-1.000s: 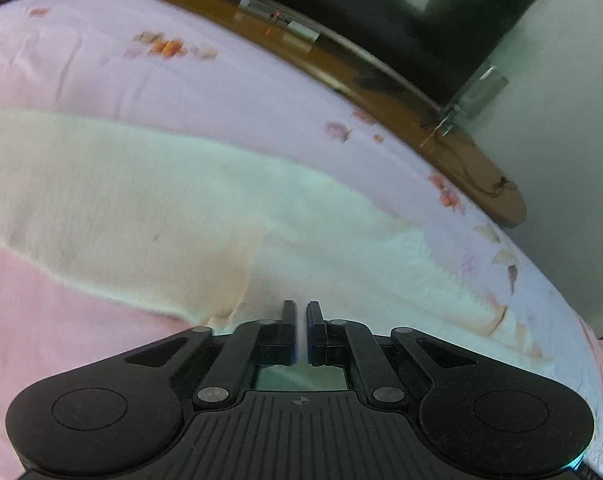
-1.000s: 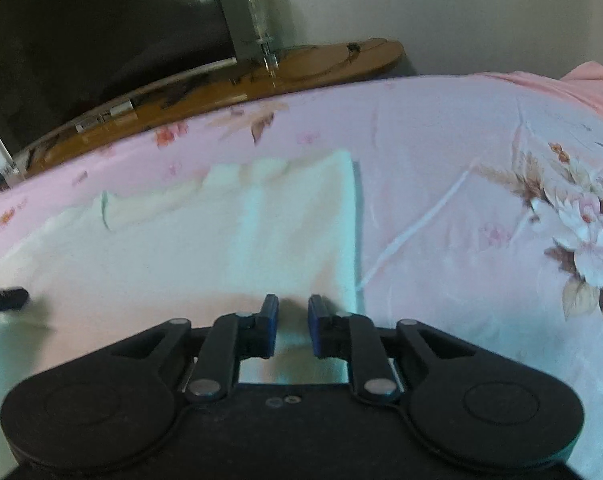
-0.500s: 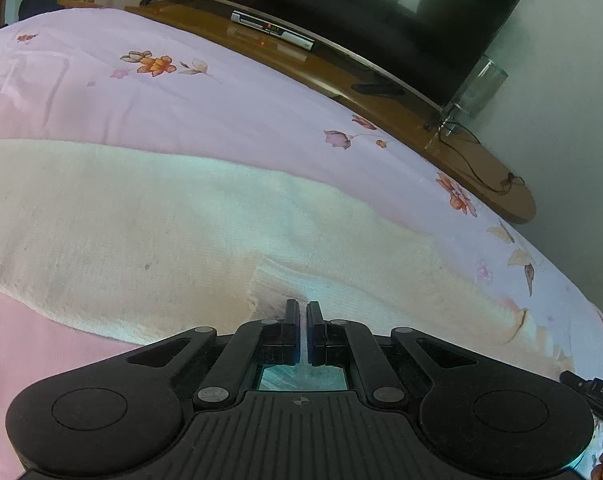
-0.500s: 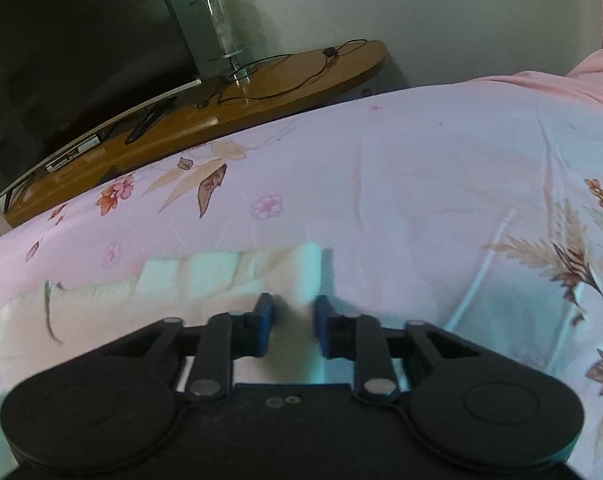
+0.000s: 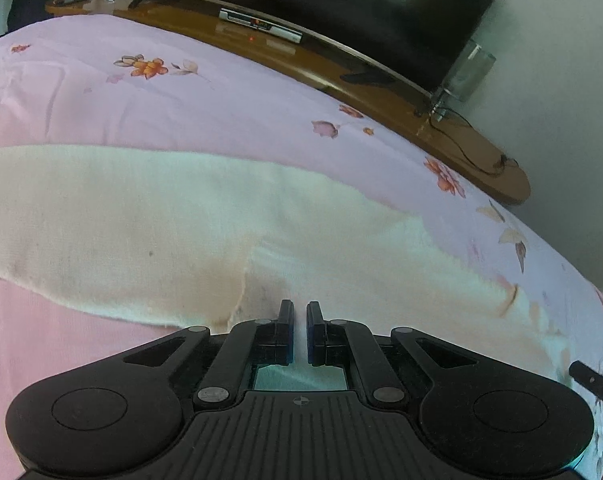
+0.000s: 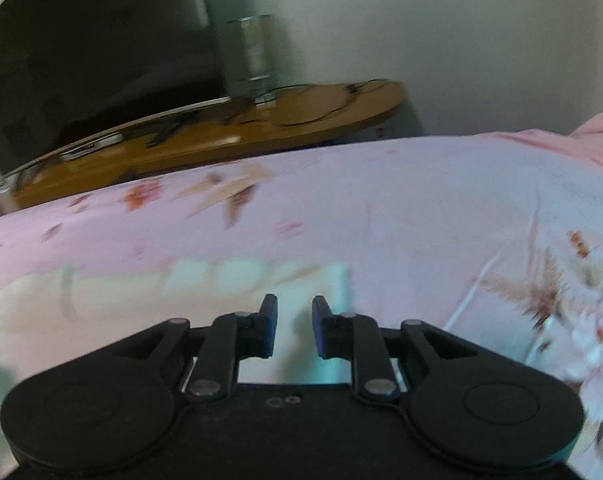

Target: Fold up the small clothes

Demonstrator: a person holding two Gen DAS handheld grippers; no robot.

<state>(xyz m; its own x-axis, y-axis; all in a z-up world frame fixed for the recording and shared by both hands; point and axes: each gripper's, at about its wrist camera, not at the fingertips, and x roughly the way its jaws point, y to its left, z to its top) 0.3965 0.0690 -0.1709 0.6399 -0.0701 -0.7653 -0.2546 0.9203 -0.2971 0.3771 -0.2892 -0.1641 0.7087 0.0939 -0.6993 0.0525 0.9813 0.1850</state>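
One cream garment (image 5: 149,216), spread flat on one bed (image 5: 229,120) under a pink floral sheet. Two black tools: the left tool (image 5: 300,312) with two fingers nearly touching, the right tool (image 6: 294,308) with two fingers a little apart, just opened further, cream cloth showing behind the gap. One curved wooden counter (image 5: 453,148) past the bed. On it: one large dark television (image 5: 341,12), one slim silver box (image 5: 261,26), one clear glass cylinder (image 6: 255,48), one black cable (image 5: 473,156).

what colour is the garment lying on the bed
Cream, off-white; the garment shows best in the left wrist view, lying on the pink floral bedsheet.
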